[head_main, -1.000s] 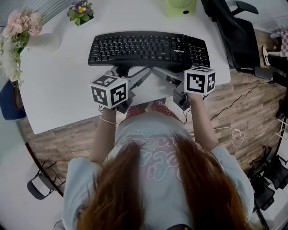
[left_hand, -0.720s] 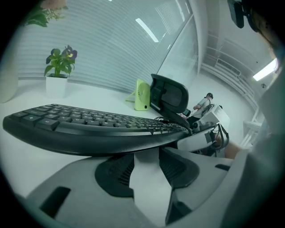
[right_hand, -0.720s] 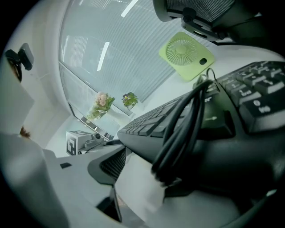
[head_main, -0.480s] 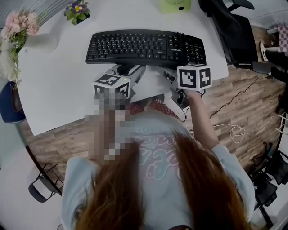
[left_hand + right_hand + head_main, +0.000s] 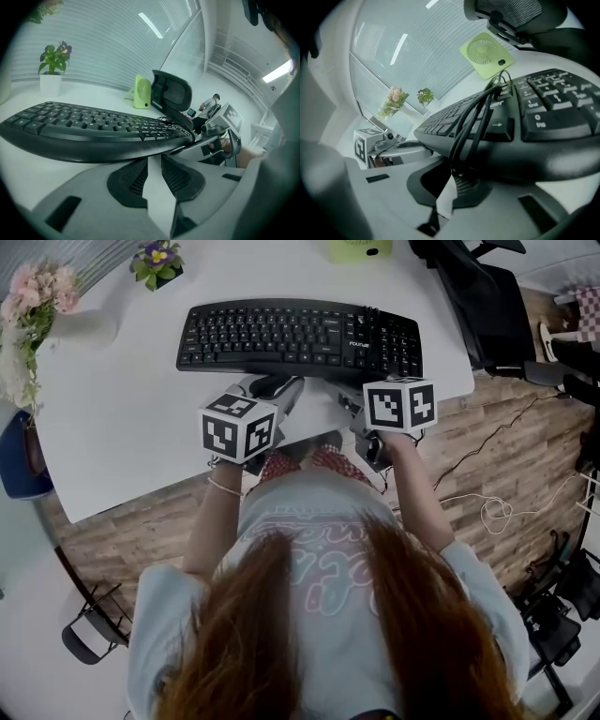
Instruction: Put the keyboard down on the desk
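Head view: black keyboard (image 5: 300,334) lies across the white tabletop (image 5: 122,418), front edge over both tongs | left tongs (image 5: 154,161) a slit apart, nothing between | right tongs (image 5: 452,176) pinched on the looped cable (image 5: 476,117) | likely best: settle edge level, free cable gently | matte curved plastic, ribbed pads, glossy top.

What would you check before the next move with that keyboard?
1. Keyboard lies wholly over the desk: ok.
2. Keyboard flat on the desk: cannot tell; its front edge lies over both tongs.
3. Left tongs free: ok, narrowly apart, only desk between them.
4. Right tongs clear of the cable: not ok, it hangs down onto their tips.
5. Fan and potted plant apart from the keyboard: ok.
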Available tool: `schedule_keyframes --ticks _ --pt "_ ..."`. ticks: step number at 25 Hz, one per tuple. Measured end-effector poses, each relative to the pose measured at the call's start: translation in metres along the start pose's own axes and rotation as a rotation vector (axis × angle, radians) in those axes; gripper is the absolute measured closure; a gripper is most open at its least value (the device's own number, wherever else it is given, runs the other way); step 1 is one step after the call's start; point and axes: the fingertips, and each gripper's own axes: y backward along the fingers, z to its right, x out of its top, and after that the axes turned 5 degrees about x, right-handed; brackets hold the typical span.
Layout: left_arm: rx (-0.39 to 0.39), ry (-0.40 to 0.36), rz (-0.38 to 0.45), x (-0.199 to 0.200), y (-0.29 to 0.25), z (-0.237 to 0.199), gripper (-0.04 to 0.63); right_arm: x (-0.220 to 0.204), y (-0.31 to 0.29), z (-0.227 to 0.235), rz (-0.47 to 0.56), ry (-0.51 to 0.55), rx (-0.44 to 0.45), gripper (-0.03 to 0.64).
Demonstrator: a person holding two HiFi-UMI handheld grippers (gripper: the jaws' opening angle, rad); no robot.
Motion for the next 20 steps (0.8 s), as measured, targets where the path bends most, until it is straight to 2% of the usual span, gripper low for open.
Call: schedule_keyframes --ticks 6,17,20 --pt "-0.007 0.002 -0.011 -0.005 0.001 0.003 0.506 -0.005 0.000 -0.002 -0.002 -0.030 0.008 0.614" --pt "0.001 -0.050 -0.054 -0.016 0.002 0.008 0.506 -0.022 -0.001 -0.006 -0.066 -0.092 0.048 0.614" --pt "0.004 -0.045 -0.043 -0.015 0.002 0.006 0.506 -0.027 -0.003 -0.009 -0.069 -0.107 0.064 0.614"
